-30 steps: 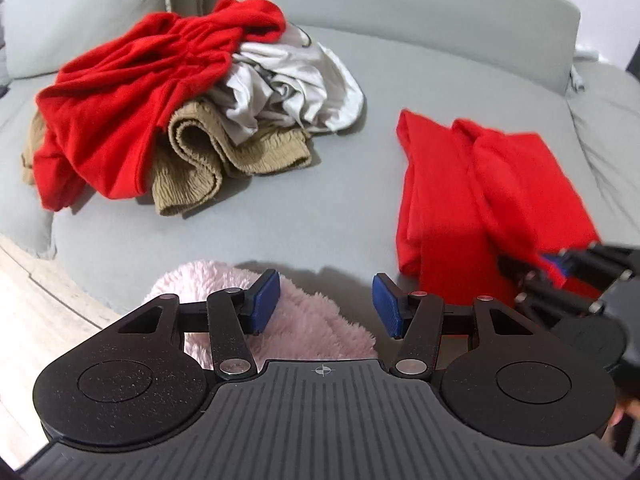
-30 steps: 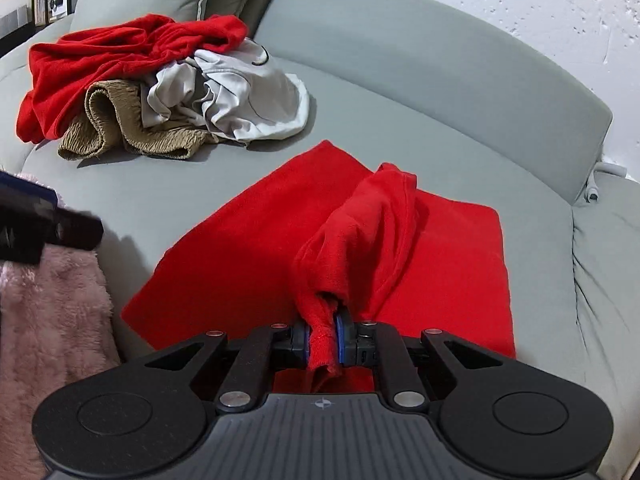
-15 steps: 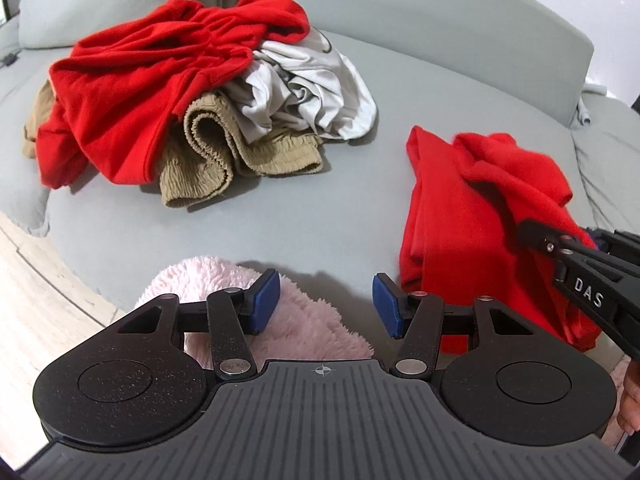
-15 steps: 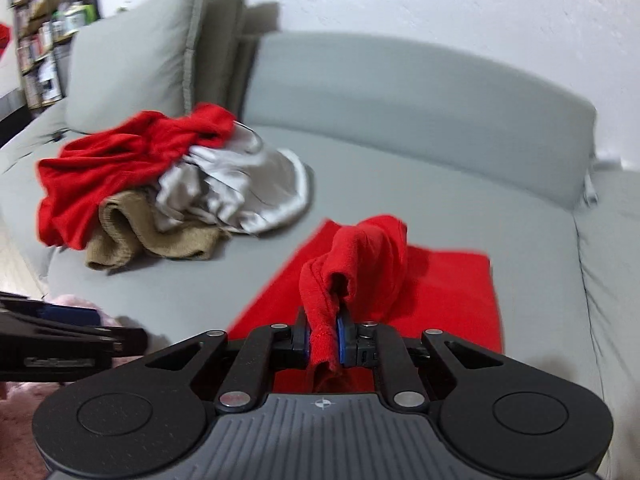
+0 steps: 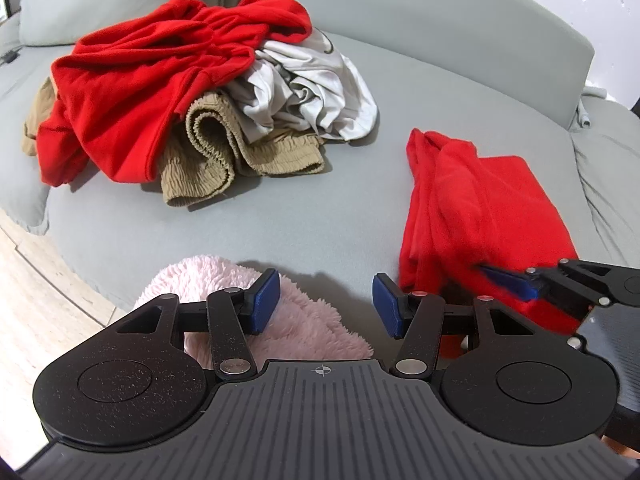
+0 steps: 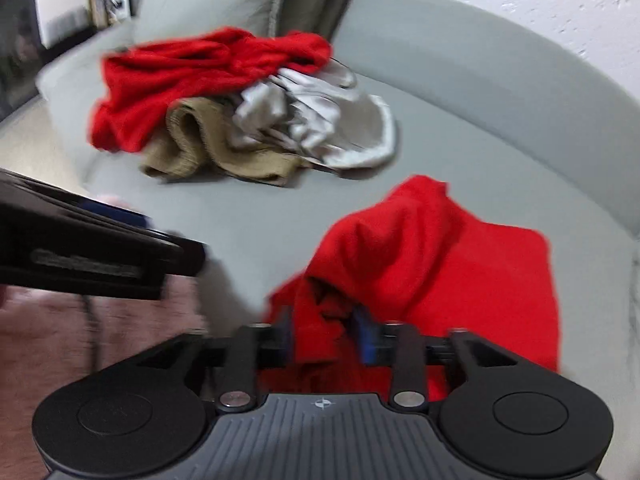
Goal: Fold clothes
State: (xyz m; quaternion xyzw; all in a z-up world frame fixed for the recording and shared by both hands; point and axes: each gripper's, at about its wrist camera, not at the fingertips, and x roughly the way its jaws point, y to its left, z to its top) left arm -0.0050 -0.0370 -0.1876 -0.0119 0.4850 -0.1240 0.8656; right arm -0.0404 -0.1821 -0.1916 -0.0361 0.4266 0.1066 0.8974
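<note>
Grey sofa (image 5: 280, 216), curved backrest, white textured wall behind; wooden floor at its near-left edge in the left wrist view. All places below are given from the sofa seat.

- Red garment (image 5: 480, 208), partly folded: on the seat's right half, flat at the far side, a bunched ridge running down its middle toward the near edge. Same item (image 6: 440, 264) fills the lower centre of the right wrist view.
- Heap of unfolded clothes, on the seat's far-left part, well apart from the red garment:
  - red top (image 5: 152, 80), uppermost and leftmost;
  - tan ribbed piece (image 5: 212, 152), under and in front of the red top;
  - pale grey shirt (image 5: 312, 96), at the heap's right side, touching both.
- Pink fluffy item (image 5: 304, 320): at the seat's near edge, just below the left gripper's pads.
- Left gripper (image 5: 326, 304): blue pads standing apart, nothing between them, over the seat's near edge.
- Right gripper (image 6: 326, 332): over the near end of the red garment, jaws opening; a fold of red cloth lies between the pads, no longer pinched. View is motion-blurred. Its tip (image 5: 508, 280) shows at the garment's near-right corner in the left wrist view.
</note>
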